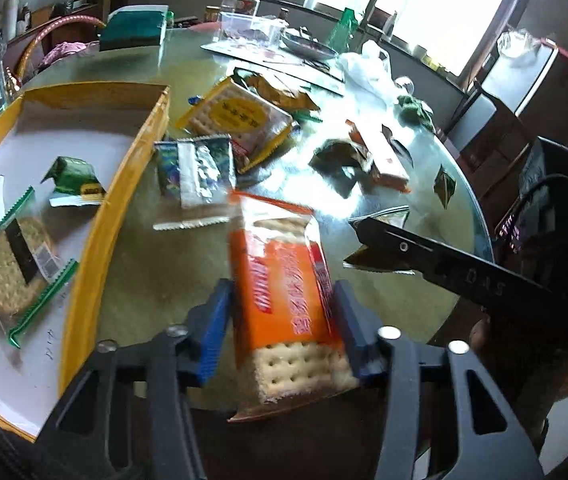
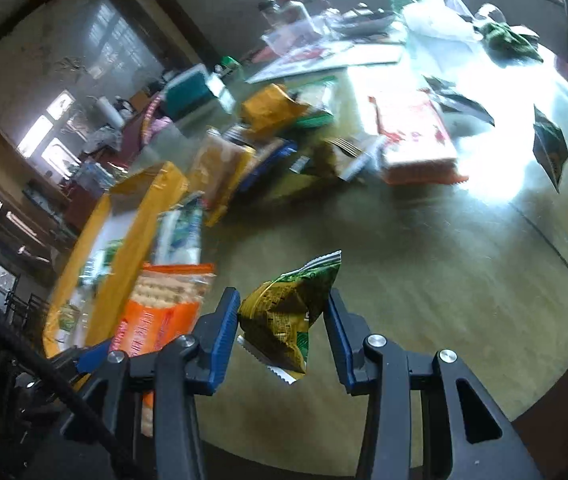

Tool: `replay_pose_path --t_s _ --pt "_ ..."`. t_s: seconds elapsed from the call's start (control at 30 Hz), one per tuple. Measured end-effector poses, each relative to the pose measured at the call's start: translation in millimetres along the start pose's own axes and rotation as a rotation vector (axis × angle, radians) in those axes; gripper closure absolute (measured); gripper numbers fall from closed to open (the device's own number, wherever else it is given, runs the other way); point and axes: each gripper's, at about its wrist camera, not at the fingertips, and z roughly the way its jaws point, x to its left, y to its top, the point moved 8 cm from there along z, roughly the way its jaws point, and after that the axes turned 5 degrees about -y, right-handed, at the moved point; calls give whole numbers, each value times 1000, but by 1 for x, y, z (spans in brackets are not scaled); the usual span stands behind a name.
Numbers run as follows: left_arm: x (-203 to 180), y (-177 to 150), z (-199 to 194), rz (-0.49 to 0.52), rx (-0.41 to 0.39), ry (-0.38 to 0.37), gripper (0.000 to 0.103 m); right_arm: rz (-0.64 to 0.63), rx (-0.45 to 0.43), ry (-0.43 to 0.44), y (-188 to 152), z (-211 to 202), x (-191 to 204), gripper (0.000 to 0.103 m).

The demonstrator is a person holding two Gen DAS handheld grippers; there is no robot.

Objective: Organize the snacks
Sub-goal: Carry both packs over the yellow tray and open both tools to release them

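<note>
The left gripper [image 1: 282,320] is angling steeply down at the worktop [image 1: 164,272], its jaws clamping an orange cracker pack [image 1: 284,300] at lower centre of its view, beside the yellow box [image 1: 96,240] at left. The right gripper [image 2: 282,320] is tilting down more gently, jaws pinching a green-yellow snack bag [image 2: 288,312] above the worktop, lower centre.
</note>
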Motion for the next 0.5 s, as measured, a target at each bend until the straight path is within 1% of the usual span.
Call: replay_pose_path --t_s 0.03,0.07,0.17,0.23,0.27,0.3,0.33,0.4,0.5 --pt "2 1 -1 -8 -1 -2 79 -10 -8 0 2 -2 5 61" --pt "4 2 0 -14 11 -9 79 -18 -14 1 2 -4 9 61" --pt "9 -1 7 -5 33 15 79 -36 -32 -4 4 -7 19 61" --pt "9 -5 10 -22 50 0 77 -34 -32 -6 5 -7 20 61" --pt "8 -7 11 -25 58 -1 73 -33 -33 -7 5 -7 20 61" --pt "6 -7 12 -21 60 -3 63 -31 -33 -9 4 -7 19 61" --pt "5 -8 11 -12 60 -2 49 -23 -35 -14 4 -7 18 61" --pt "-6 -9 14 42 61 19 36 -6 -34 -14 3 -8 13 61" --pt "-18 -13 21 129 70 65 36 5 -40 -29 2 -12 6 61"
